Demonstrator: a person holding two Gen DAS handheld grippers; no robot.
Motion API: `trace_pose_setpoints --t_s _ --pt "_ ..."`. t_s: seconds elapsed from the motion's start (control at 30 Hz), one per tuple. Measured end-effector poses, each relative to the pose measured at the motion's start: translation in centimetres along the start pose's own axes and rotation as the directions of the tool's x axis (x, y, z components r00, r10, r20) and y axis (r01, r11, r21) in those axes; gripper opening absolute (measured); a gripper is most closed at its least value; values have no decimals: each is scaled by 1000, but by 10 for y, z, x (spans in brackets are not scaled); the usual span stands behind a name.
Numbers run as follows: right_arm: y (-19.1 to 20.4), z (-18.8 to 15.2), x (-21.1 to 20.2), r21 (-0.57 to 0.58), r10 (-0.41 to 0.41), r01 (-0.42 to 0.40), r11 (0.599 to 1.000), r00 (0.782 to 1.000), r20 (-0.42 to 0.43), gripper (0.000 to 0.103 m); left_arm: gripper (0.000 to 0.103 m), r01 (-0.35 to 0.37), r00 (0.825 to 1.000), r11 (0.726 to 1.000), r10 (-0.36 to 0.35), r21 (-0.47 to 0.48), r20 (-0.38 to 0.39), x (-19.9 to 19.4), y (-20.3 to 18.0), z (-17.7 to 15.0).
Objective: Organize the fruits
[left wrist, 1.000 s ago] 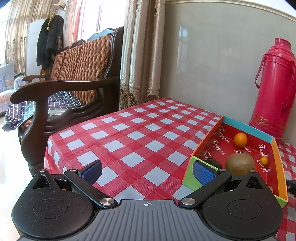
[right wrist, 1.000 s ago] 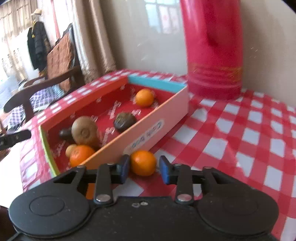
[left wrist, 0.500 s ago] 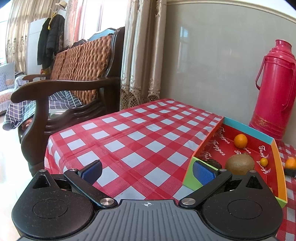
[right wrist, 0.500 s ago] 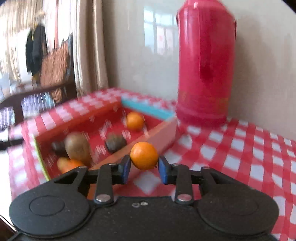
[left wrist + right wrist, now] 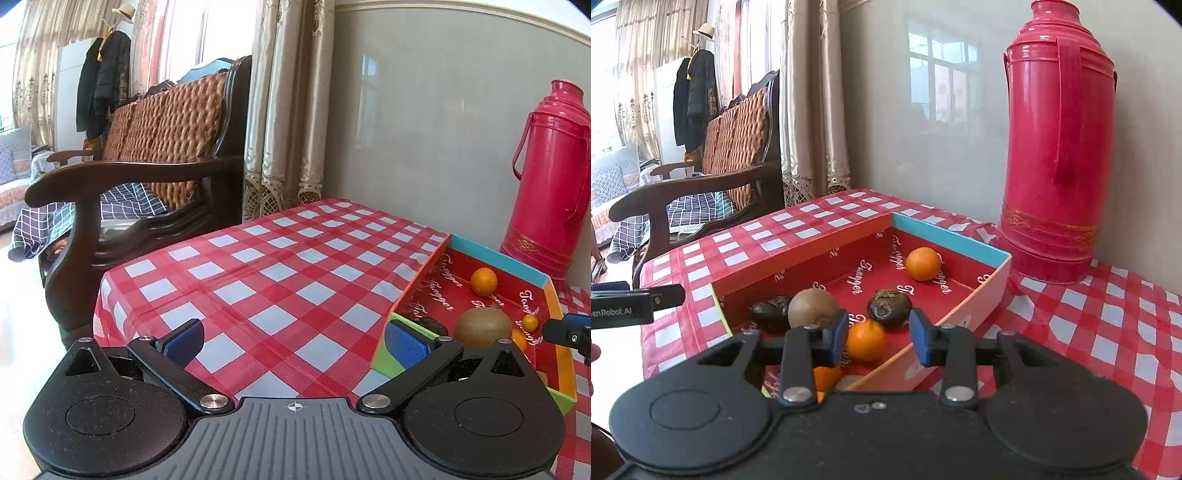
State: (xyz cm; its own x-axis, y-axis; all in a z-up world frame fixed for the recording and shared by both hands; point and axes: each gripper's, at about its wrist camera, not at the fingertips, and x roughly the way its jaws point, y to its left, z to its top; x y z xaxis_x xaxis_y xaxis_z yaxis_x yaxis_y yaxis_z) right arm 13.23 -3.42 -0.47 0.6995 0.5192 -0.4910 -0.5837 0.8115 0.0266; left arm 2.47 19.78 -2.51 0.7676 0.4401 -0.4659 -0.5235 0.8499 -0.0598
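A red cardboard box (image 5: 809, 253) with a blue far wall sits on the checked table. It holds an orange (image 5: 923, 263) at the far end, a brown kiwi (image 5: 812, 308), two dark wrinkled fruits (image 5: 889, 303) and an orange (image 5: 865, 340) near the front. My right gripper (image 5: 879, 336) is open above the box's near end; that front orange lies below the gap, not held. My left gripper (image 5: 291, 341) is open and empty over the table, left of the box (image 5: 417, 275). The kiwi (image 5: 483, 327) and far orange (image 5: 484, 281) show there too.
A tall red thermos (image 5: 1058, 147) stands behind the box against the wall. A wooden armchair (image 5: 147, 177) with a woven back stands left of the table. The table's left edge (image 5: 101, 295) drops off near my left gripper.
My right gripper lifted an orange from the table beside the box, carried it over the box and opened. The orange now lies inside the box. My left gripper stayed still.
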Motion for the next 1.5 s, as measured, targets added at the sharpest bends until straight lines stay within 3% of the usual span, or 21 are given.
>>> trace_pose_setpoints --t_s 0.07,0.1,0.13,0.2,0.27,0.33,0.47,0.63,0.77,0.97,1.1,1.27,1.5 --pt "0 1 -3 16 -9 9 1000 1000 11 38 103 6 1000 1000 -6 5 0 0 -2 0" --pt "0 2 -5 24 -14 14 1000 1000 20 49 103 7 1000 1000 -7 7 1 -1 -3 0" --pt "0 2 -7 28 -27 26 999 999 30 66 103 9 1000 1000 -9 9 0 -1 -4 0" --pt "3 2 -14 19 -67 66 998 996 60 77 103 14 1000 1000 -14 13 -1 -1 -7 0" --pt "5 2 -20 13 -101 101 995 992 69 79 103 19 1000 1000 -19 17 0 -1 -10 -1" --pt "5 0 -27 44 -153 150 988 986 71 98 103 26 1000 999 -26 26 0 -2 -14 -1" --pt "5 -10 -38 93 -248 246 965 969 12 97 103 47 999 997 -47 54 -6 -3 -26 -3" --pt "7 -23 -63 209 -349 360 909 933 -88 97 103 97 995 985 -97 143 -5 -17 -43 -4" --pt "17 -26 -102 291 -385 394 872 918 -90 97 103 142 989 978 -147 156 20 -58 -42 5" --pt "52 -17 -153 231 -484 488 842 871 -78 97 103 212 976 964 -218 163 21 -127 -26 26" --pt "77 -17 -180 232 -489 486 843 871 -47 97 103 247 968 951 -251 187 -1 -155 -16 30" --pt "100 -16 -193 205 -502 496 844 864 -27 97 103 264 961 940 -276 217 25 -187 -4 29" --pt "106 -10 -195 201 -488 482 853 873 -20 97 103 294 953 936 -302 195 13 -193 2 35"
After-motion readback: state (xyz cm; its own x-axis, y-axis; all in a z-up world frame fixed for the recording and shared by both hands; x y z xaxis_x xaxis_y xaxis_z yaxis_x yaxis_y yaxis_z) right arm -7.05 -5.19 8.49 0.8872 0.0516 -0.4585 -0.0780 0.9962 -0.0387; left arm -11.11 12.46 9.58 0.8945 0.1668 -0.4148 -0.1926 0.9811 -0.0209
